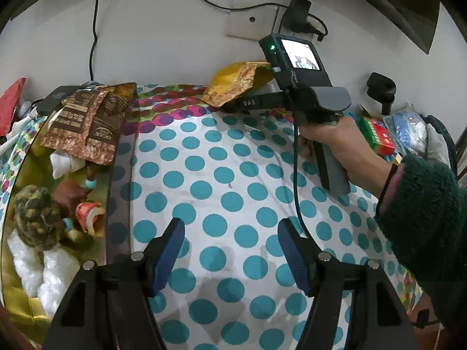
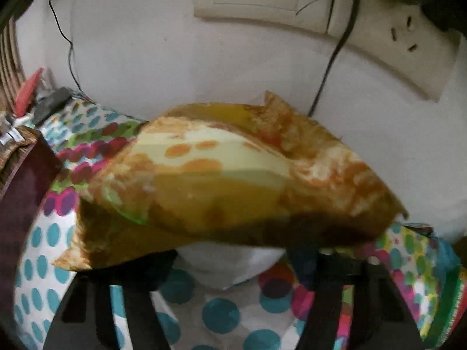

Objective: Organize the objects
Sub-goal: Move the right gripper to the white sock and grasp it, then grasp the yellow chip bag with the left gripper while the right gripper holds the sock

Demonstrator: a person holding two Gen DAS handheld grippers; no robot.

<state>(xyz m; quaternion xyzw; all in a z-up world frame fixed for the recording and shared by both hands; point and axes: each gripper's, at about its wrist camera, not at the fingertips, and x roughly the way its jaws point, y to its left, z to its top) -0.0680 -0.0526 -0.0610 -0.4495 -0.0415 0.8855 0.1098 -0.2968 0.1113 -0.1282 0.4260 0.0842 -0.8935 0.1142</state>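
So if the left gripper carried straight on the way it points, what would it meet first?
Probably just the white tablecloth with teal dots: the open left gripper has nothing between its fingers, and the gold-lined box of wrapped items lies off to its left. Depth is uncertain.

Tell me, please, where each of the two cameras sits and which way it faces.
Left wrist: sits on the left gripper, looking down over its open jaws at the dotted tablecloth and the tin of clutter; the person's right hand and sleeve show.
Right wrist: sits on the right gripper, facing the wall past a yellow snack bag lying across its jaws; no hand shows.
Shared: bag, tablecloth, wall socket.
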